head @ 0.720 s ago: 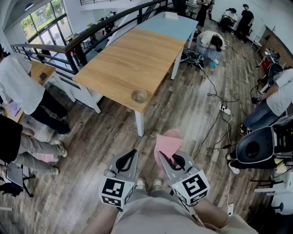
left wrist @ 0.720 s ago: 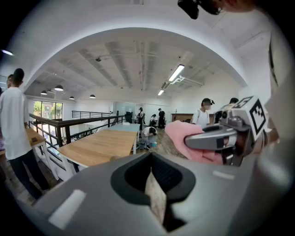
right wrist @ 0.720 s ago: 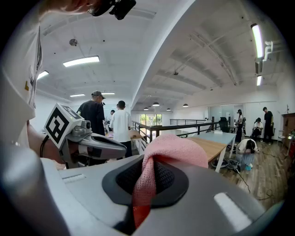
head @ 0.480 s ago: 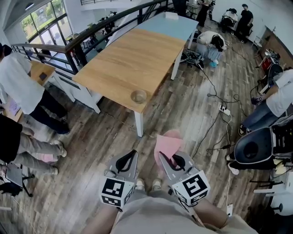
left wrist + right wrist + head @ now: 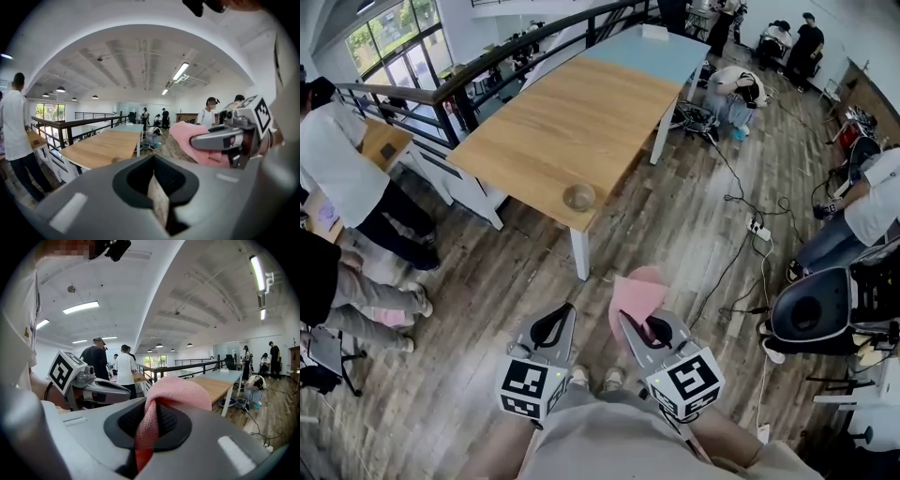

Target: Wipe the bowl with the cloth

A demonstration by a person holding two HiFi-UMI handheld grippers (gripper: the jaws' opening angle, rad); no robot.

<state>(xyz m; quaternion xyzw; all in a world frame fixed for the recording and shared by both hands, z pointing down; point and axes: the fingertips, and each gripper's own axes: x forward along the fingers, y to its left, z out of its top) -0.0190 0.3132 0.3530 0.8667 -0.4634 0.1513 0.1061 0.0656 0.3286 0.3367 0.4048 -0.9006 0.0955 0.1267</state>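
The cloth [image 5: 636,292] was pinched in the right gripper [image 5: 625,321]; the bowl [image 5: 579,197] was seen well apart toward eleven o'clock (left gripper [image 5: 566,311] closed, empty).

Identify the pink open-knit fabric cloth [image 5: 636,292]. Your grey left gripper [image 5: 562,317] and grey right gripper [image 5: 639,323] each show black-and-white square markers [image 5: 525,386]. The small round bowl [image 5: 579,197] reads tan against the light wood-grain rectangular table [image 5: 572,122], which is pale blue at its far end.
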